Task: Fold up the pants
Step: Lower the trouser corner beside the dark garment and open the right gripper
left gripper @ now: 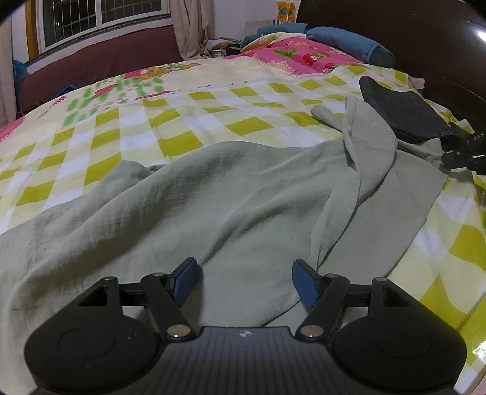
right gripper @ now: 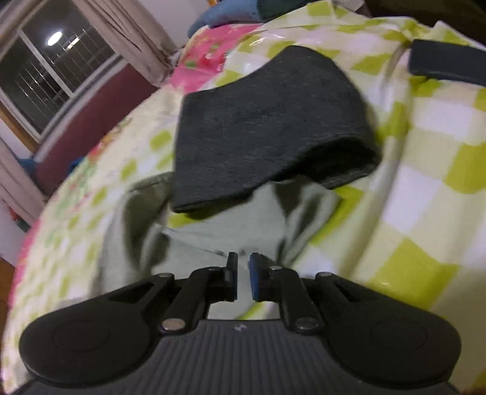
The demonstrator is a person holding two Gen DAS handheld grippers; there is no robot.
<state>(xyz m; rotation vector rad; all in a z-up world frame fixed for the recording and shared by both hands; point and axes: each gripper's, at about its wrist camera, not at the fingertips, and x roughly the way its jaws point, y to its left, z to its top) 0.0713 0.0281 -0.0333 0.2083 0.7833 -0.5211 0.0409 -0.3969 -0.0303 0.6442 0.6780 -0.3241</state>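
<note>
Pants [left gripper: 231,194]: pale sage-green, thin crinkled cloth, spread crumpled across the near part of the bed; one long fold ridge runs up the right side toward a bunched end near the dark garment. In the right wrist view the same green cloth [right gripper: 243,224] lies just ahead of the fingers, partly under the dark garment's near edge.

Left gripper [left gripper: 246,284]: jaws standing wide apart, blue pads [left gripper: 186,281] low over the green cloth; nothing clamped between them, the fabric lying flat in the gap.

Right gripper [right gripper: 242,275]: jaws drawn nearly together with a narrow slit between the pads. The picture is blurred, and it seems that no cloth is pinched there, though this cannot be told for sure. In the left wrist view only the black body of this gripper shows at the right edge, beside the dark garment.

Dark garment [right gripper: 267,121]: charcoal knit piece, folded, resting on the bed beyond the green cloth and overlapping its far end; seen also at [left gripper: 404,112].

Bed cover [left gripper: 188,121]: glossy check of lime-yellow and white squares, with a cartoon print farther back.

Pink quilt [left gripper: 300,54]: printed, at the head of the bed, with a blue pillow [left gripper: 349,42] next to it.

Headboard [left gripper: 425,45]: dark wood, right side.

Window [left gripper: 100,18]: barred, with a beige curtain [left gripper: 188,27] beside it.
</note>
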